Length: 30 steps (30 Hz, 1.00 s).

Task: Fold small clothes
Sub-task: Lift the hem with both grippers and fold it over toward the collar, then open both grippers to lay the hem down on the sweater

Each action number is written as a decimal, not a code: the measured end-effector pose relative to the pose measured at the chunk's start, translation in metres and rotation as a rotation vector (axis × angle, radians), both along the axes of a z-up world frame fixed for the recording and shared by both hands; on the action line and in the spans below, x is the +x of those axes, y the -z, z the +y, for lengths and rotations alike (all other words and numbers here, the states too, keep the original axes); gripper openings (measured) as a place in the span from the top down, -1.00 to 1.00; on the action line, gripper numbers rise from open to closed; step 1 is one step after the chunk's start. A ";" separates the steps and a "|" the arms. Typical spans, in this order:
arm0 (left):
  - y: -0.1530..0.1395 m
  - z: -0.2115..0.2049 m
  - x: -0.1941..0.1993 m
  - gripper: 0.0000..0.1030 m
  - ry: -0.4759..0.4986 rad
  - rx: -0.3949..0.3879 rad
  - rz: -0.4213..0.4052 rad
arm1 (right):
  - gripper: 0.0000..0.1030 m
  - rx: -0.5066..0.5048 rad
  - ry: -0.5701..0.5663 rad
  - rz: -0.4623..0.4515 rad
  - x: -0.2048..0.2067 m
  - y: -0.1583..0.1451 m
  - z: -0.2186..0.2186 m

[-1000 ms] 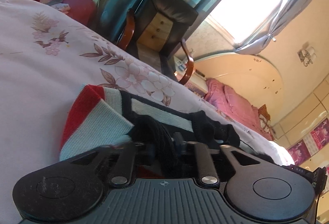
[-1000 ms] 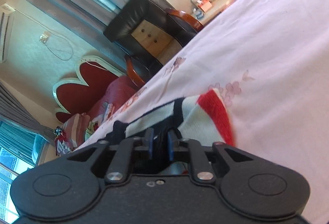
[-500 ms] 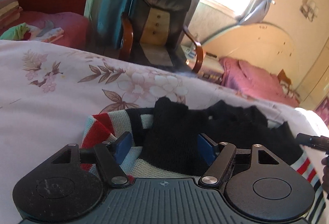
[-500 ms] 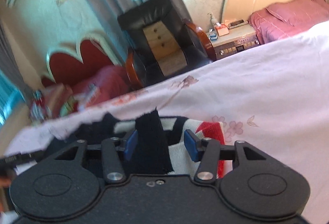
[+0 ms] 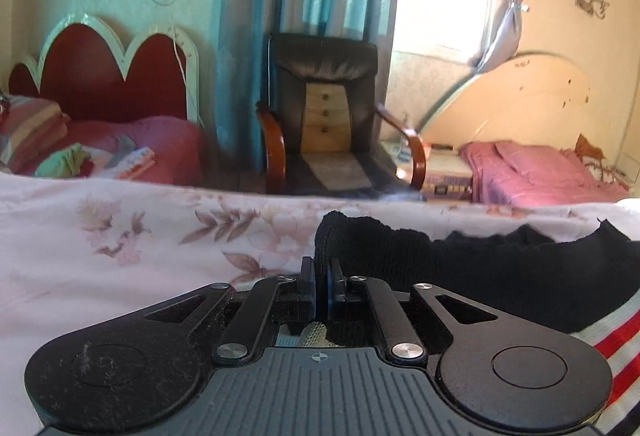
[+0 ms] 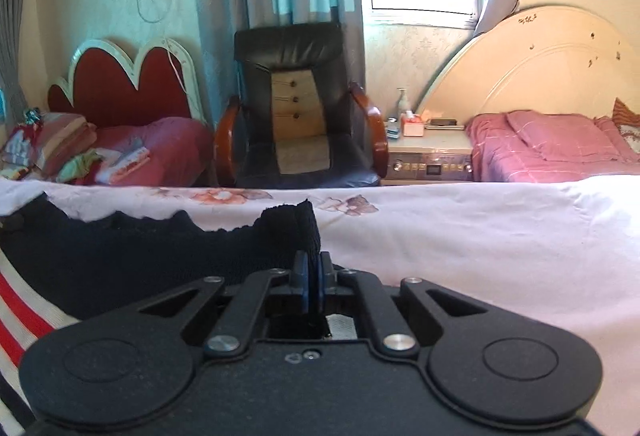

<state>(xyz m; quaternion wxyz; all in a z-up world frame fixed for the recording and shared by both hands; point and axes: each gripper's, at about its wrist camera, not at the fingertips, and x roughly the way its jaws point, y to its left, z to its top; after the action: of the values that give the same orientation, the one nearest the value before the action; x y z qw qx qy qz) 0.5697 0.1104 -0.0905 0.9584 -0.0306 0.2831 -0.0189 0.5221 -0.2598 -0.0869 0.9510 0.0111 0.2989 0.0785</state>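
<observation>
While my left gripper [image 5: 320, 286] and right gripper [image 6: 311, 280] each clench one corner of the black knitted garment [image 5: 480, 268], its edge stretches sideways between them above the bed [image 5: 100, 276].

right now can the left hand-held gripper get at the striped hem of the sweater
Probably not as things stand: the left hand-held gripper is shut on the sweater's black edge, so it would need to let go first. The striped hem lies close by, uncovered.
</observation>
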 end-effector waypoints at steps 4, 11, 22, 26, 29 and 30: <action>0.011 -0.008 0.009 0.90 -0.003 0.053 0.073 | 0.89 -0.011 0.028 0.095 0.015 0.024 0.000; -0.019 -0.001 -0.010 0.44 0.026 -0.104 0.016 | 0.32 -0.030 0.034 -0.012 -0.007 -0.005 0.002; 0.002 -0.072 0.004 -0.27 0.188 -0.071 0.138 | 0.21 -0.193 -0.254 0.060 0.000 0.017 0.111; 0.005 -0.009 -0.019 -0.08 0.151 -0.059 0.089 | 0.13 -0.224 -0.094 0.078 -0.005 0.013 0.040; -0.004 -0.007 -0.024 -0.08 0.114 -0.035 0.091 | 0.04 -0.154 -0.077 0.093 -0.013 0.015 0.003; -0.010 -0.014 -0.030 -0.09 0.097 -0.039 0.072 | 0.15 -0.148 -0.067 0.096 -0.015 0.011 0.003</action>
<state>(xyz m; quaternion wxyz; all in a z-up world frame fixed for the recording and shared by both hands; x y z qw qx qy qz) 0.5400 0.0968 -0.0808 0.9448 -0.0362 0.3179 -0.0699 0.5069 -0.2563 -0.0982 0.9307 -0.0655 0.3492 0.0871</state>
